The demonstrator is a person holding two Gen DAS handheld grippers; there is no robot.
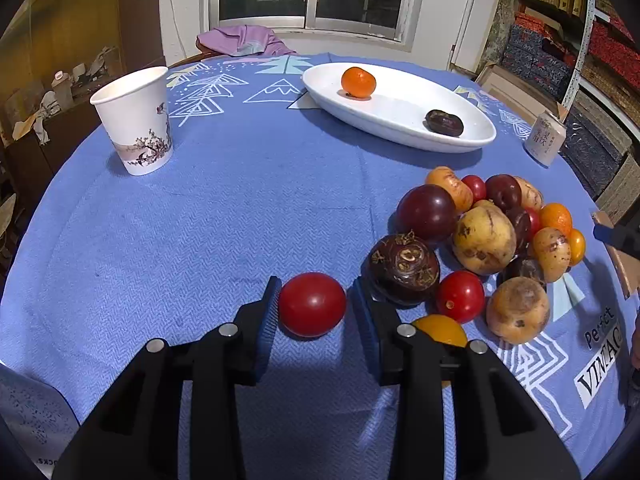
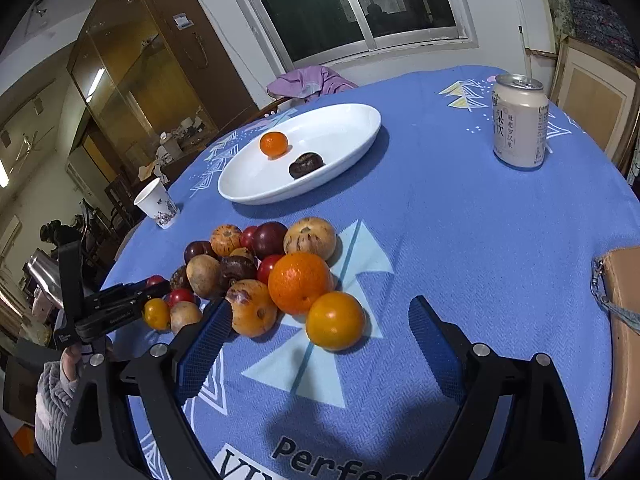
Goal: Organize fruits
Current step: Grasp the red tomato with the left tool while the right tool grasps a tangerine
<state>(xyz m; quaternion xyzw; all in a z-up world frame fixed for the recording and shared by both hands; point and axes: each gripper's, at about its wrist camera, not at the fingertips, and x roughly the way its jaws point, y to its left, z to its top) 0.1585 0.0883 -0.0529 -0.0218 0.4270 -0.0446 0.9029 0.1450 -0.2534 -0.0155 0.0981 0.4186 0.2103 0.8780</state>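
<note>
Left tool [image 1: 312, 312] straddled red tomato [image 1: 312, 305] on the surface [image 1: 240, 208], pads beside it w/ slim gap on right, not gripping. Right tool [image 2: 320, 328] gaped wide over yellow tomato [image 2: 335, 320], at fruit pile [image 2: 256, 272] edge. Plate [image 2: 340, 120] beyond.

From my left wrist view, my right finger hides most of a yellow fruit [image 1: 442, 330] at five o'clock. The tablecloth lettering [image 1: 600, 354] is cut off by the frame at four o'clock. I can't read the can [image 1: 545, 138] at two o'clock.
</note>
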